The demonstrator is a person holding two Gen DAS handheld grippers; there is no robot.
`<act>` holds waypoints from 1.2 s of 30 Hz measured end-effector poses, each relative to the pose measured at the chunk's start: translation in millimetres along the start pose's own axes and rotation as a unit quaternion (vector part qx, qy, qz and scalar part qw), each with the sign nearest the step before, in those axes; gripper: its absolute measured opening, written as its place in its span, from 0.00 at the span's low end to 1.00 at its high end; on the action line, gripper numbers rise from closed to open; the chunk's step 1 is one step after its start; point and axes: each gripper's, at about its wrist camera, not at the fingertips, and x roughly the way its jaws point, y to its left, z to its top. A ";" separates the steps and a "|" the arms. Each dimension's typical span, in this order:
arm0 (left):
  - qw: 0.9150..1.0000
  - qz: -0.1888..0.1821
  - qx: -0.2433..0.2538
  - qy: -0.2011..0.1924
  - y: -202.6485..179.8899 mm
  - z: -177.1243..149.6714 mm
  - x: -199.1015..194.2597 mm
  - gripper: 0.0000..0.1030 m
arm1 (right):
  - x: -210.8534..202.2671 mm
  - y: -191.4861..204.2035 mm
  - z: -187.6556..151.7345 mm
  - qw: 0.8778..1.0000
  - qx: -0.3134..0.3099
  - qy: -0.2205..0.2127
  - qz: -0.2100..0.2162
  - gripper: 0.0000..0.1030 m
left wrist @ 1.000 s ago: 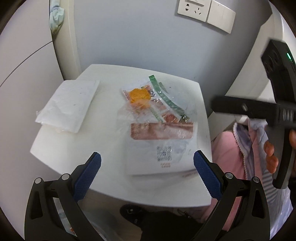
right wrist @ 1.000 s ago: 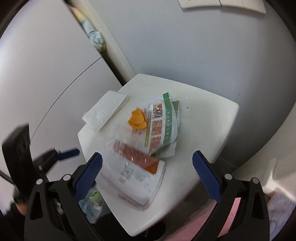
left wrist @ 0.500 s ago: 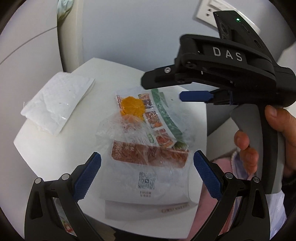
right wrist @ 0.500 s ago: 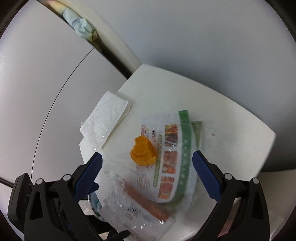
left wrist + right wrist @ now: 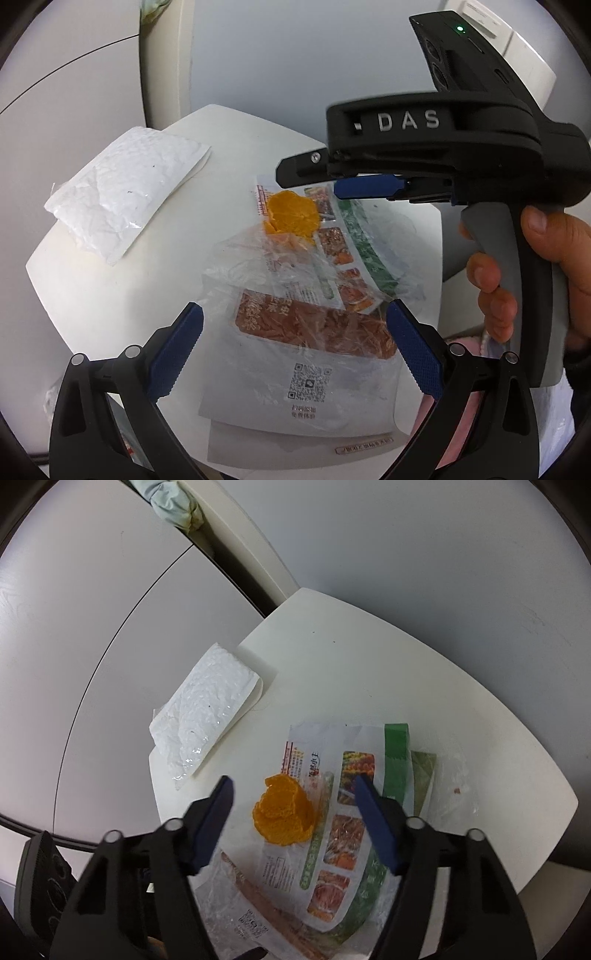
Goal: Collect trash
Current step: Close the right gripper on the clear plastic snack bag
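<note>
The right hand-held gripper (image 5: pixel 293 794) hangs over the small white worktop (image 5: pixel 369 672) with its blue pads either side of an orange peel (image 5: pixel 284 814). Its jaws are closing, about half apart, and the pads do not yet press the peel. In the left wrist view the same tool's black body carries the raised letters "DAS" and a green light, and a person's right hand (image 5: pixel 532 269) wraps its grey handle.

The left hand-held gripper (image 5: pixel 293 354) stands wide with nothing between its pads; below it lies a white food pouch (image 5: pixel 306 373) under clear film, with a brown picture band, a QR code and two lines of small print too fine to read.

The peel rests on a printed food wrapper (image 5: pixel 332 834) with red small print, food photos and a green stripe, beneath the right tool's jaws. Beyond its left finger, well apart from the peel, a white bubble mailer (image 5: pixel 207 709) overhangs the worktop's edge.
</note>
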 end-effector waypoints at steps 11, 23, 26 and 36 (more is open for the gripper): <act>1.000 0.013 -0.008 0.014 1.2 -1.2 10.0 0.85 | -0.1 12.6 -2.0 0.999 -0.040 -0.008 -0.020 0.47; 1.000 -0.005 -0.005 0.013 -2.4 0.7 9.9 0.78 | 10.6 15.4 -5.0 0.999 -0.043 0.014 -0.008 0.37; 1.000 -0.005 -0.006 0.017 -2.5 1.1 12.4 0.71 | 11.8 13.7 -4.8 0.999 -0.041 0.014 -0.010 0.33; 1.000 -0.017 -0.007 0.016 -0.5 2.2 16.3 0.53 | 13.7 5.0 -0.8 0.999 -0.035 0.010 -0.013 0.16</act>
